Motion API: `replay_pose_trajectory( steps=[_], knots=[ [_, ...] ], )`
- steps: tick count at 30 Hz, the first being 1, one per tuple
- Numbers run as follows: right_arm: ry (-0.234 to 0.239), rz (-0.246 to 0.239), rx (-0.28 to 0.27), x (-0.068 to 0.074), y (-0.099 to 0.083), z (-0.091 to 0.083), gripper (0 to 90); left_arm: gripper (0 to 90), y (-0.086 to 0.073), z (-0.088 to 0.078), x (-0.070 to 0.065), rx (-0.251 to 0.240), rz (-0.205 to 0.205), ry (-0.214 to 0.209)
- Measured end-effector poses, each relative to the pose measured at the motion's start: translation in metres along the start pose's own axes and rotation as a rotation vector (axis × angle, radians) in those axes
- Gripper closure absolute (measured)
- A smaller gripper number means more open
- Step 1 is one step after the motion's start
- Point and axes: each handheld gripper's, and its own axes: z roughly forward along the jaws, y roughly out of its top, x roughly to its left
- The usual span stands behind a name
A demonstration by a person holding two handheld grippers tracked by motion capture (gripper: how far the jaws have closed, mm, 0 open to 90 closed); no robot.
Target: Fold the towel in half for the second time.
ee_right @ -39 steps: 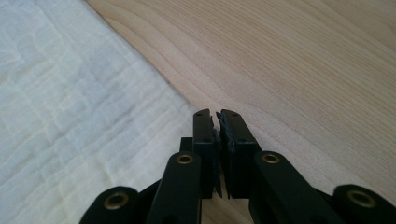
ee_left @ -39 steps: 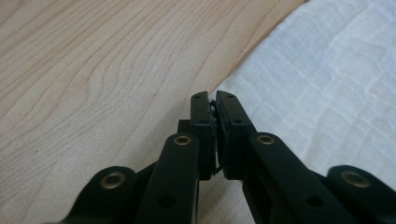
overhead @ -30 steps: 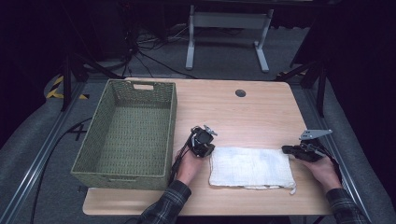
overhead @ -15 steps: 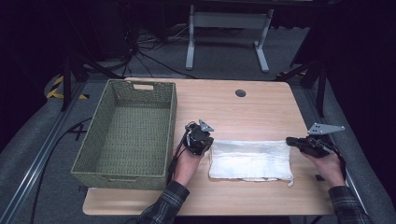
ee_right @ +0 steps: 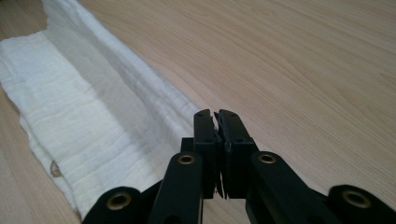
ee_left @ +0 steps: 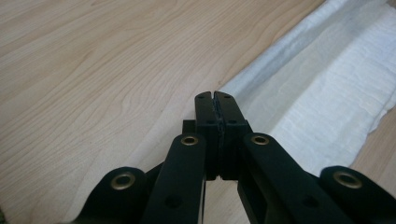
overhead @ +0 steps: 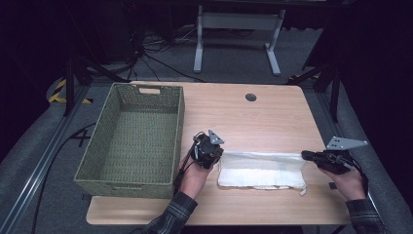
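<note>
A white cloth (overhead: 260, 170) lies folded in a long strip at the front of the wooden table (overhead: 243, 117). My left gripper (overhead: 219, 155) is at the cloth's far left corner. In the left gripper view its jaws (ee_left: 215, 95) are pressed together where the cloth (ee_left: 327, 93) begins, apparently pinching that corner. My right gripper (overhead: 305, 155) is at the far right corner. Its jaws (ee_right: 216, 114) are likewise shut, with the cloth's (ee_right: 70, 107) raised edge running up to them. The far edge stretches straight between the two grippers.
A large green woven basket (overhead: 180, 126) stands on the left half of the table, close beside my left hand. A round cable hole (overhead: 251, 97) is near the table's back edge. A white stand (overhead: 238, 22) is on the floor behind.
My right gripper has shifted slightly to the right, and the cloth's far edge is now drawn straighter and the strip looks narrower. The left gripper has hardly moved.
</note>
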Motion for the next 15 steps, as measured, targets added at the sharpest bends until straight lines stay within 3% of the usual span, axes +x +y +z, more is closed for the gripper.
replay_pose_trajectory(
  steps=[6, 15],
  knots=[
    [0.011, -0.010, 0.003, 0.008, -0.003, -0.005, 87.0, 89.8, -0.004, -0.012, -0.008, -0.021, 0.014, 0.001],
    [0.028, -0.019, 0.000, 0.020, -0.011, -0.014, 87.0, 89.7, -0.020, -0.023, -0.024, -0.003, 0.040, -0.006]
  ],
)
